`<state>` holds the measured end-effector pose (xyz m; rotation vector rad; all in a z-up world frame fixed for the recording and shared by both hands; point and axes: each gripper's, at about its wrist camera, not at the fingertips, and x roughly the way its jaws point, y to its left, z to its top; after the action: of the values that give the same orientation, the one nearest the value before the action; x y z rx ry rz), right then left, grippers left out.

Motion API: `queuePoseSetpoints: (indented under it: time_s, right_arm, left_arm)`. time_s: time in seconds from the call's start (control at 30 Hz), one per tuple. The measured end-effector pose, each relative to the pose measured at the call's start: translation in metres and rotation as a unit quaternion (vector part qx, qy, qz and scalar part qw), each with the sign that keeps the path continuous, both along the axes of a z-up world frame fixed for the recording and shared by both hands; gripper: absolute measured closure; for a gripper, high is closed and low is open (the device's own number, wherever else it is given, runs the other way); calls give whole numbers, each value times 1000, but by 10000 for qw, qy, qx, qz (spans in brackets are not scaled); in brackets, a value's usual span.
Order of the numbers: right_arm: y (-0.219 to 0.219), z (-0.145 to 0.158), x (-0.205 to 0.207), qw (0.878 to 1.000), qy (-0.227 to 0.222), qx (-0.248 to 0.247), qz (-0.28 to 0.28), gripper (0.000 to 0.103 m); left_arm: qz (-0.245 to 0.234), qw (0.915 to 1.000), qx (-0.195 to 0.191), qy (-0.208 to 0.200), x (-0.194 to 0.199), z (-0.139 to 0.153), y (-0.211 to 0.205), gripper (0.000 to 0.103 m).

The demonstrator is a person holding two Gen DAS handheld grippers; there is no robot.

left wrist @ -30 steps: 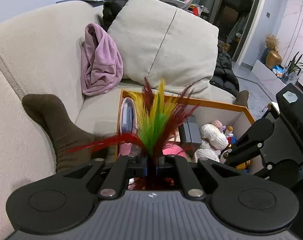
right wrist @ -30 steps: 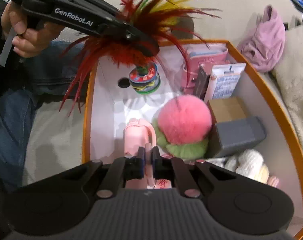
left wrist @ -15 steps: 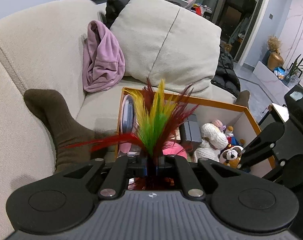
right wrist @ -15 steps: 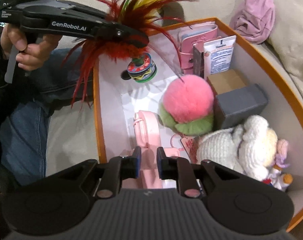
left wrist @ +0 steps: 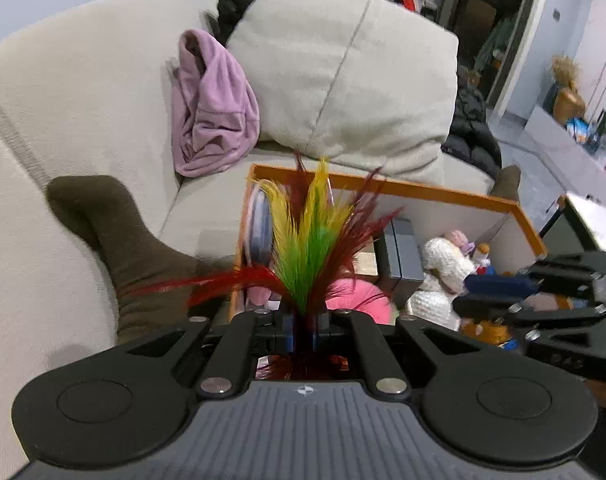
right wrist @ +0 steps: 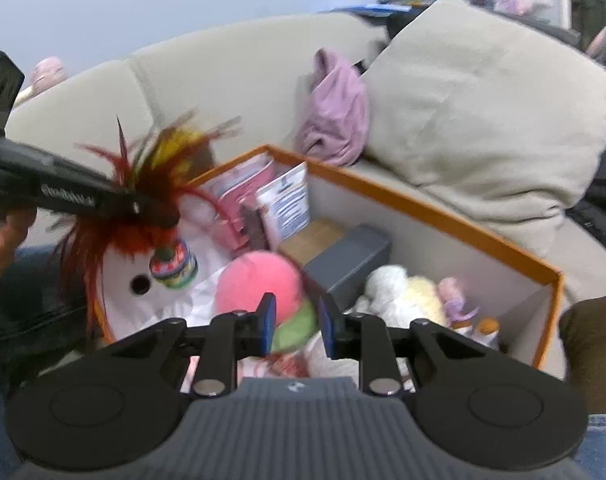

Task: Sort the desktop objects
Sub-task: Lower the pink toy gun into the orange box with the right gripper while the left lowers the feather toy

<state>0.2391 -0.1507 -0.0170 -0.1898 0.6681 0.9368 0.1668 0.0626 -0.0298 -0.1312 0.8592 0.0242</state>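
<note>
My left gripper (left wrist: 302, 330) is shut on a feather shuttlecock (left wrist: 315, 256) with red, yellow and green feathers. In the right wrist view this left gripper (right wrist: 159, 214) holds the shuttlecock (right wrist: 171, 266) above the near left corner of an orange-rimmed box (right wrist: 423, 208). My right gripper (right wrist: 297, 322) hovers over the box's near side. Its jaws are opening and nothing is gripped between them. A pink and green plush ball (right wrist: 259, 280) lies beyond its fingertips. The right gripper (left wrist: 463, 293) also shows at the right edge of the left wrist view.
The box (left wrist: 423, 190) rests on a beige sofa (left wrist: 83, 92) and holds a grey case (right wrist: 347, 260), a white plush toy (right wrist: 395, 288) and pink booklets (right wrist: 243, 184). A purple cloth (left wrist: 211, 120), a big cushion (left wrist: 351, 72) and a dark sock (left wrist: 123, 240) lie around it.
The right gripper opened from shut, let go of a pink item in the box, then lifted and rolled so it looks more level. The left gripper with the shuttlecock barely moved.
</note>
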Motion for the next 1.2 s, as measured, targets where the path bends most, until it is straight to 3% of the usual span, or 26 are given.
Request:
queuePoseSetpoints:
  time_s: [0.17,0.27,0.5,0.63,0.7,0.83,0.87,1.03,1.2]
  right_arm:
    - [-19,-1,16,9977,442,397,-341,77]
    - [-18,0,16,9975,429,388,-409,76]
    - [-15,-3,11,9982,269,353,-410,70]
    - [-15,-4,13,9981,270,353,-425,70]
    - [-15,-3,12,9982,254,349,-418,70]
    - [-15,-4,12,9982,266,343,-419,70]
    - [-15,-4,12,9982,274,347,-416,70]
    - [-13,-4,11,9984,245,304,-404,69]
    - [-14,-3,11,9983,196,277,-480,65]
  left_arm:
    - [67,9977,645,217,15,-11,-13,95]
    - [124,9969,674,395,20,-22,-12,95]
    - [-57,9942,1062,184,21,-29,-26,94]
    - [-53,9940,1085,158,21,-29,-27,90]
    - [-108,9945,1033,119,20,-28,-26,83]
    - [-193,9947,1011,-19,15,-24,-29,48]
    - [-210,9949,984,-76,13,-22,-30,44]
    - [-163,9947,976,-266,4,-12,-33,39]
    - [-50,9967,645,-487,-5,3,-33,35]
